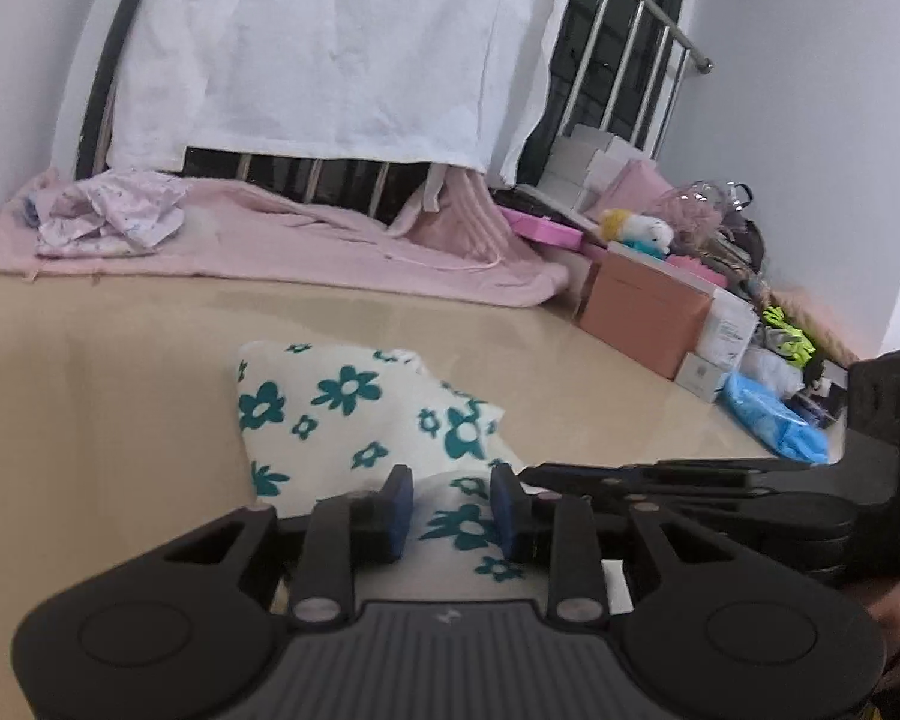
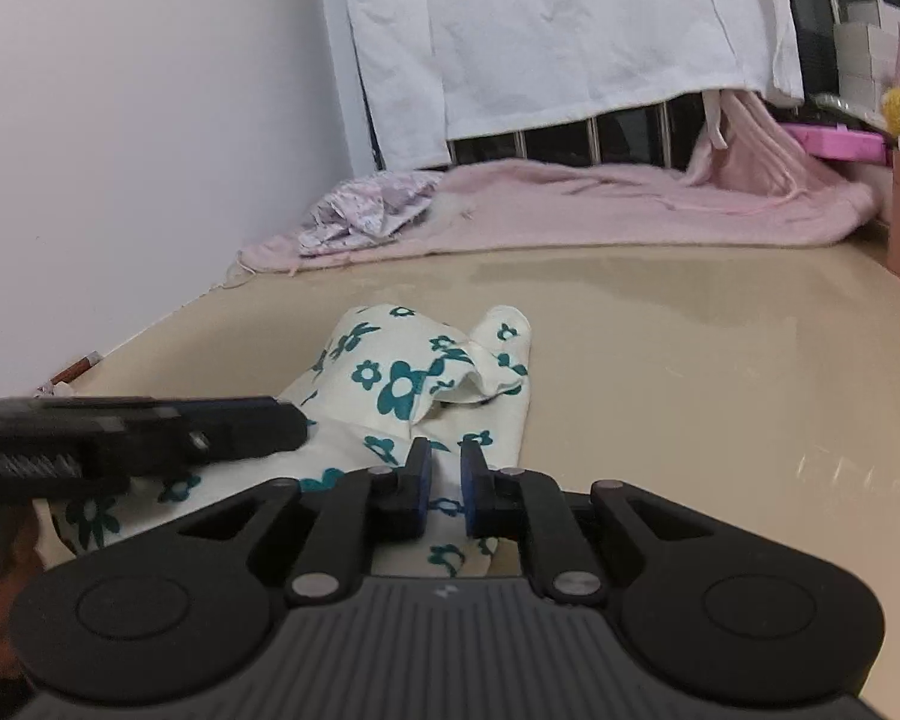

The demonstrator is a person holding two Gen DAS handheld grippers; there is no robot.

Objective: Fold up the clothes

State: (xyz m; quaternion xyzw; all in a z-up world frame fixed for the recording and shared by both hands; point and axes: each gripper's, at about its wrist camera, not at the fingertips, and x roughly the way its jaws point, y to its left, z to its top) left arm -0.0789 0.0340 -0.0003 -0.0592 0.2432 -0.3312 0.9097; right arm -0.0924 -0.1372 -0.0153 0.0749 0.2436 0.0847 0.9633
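Note:
A white garment with teal flowers [image 1: 342,408] lies rumpled on the beige surface, partly folded over itself. My left gripper [image 1: 451,501] is low over its near edge. The blue pads stand apart, cloth shows between them, and they do not press on it. My right gripper [image 2: 447,477] has its pads close together with a ridge of the same floral garment [image 2: 402,372] pinched between them. Each gripper shows in the other's view: the right one [image 1: 690,480] reaches in from the right, the left one [image 2: 150,426] from the left.
A pink blanket [image 1: 306,240] and a crumpled lilac garment [image 1: 108,210] lie at the back. A white sheet [image 1: 342,48] hangs over a metal railing. Boxes, a plush toy and bags [image 1: 648,300] crowd the right side. A pale wall [image 2: 120,120] borders the left.

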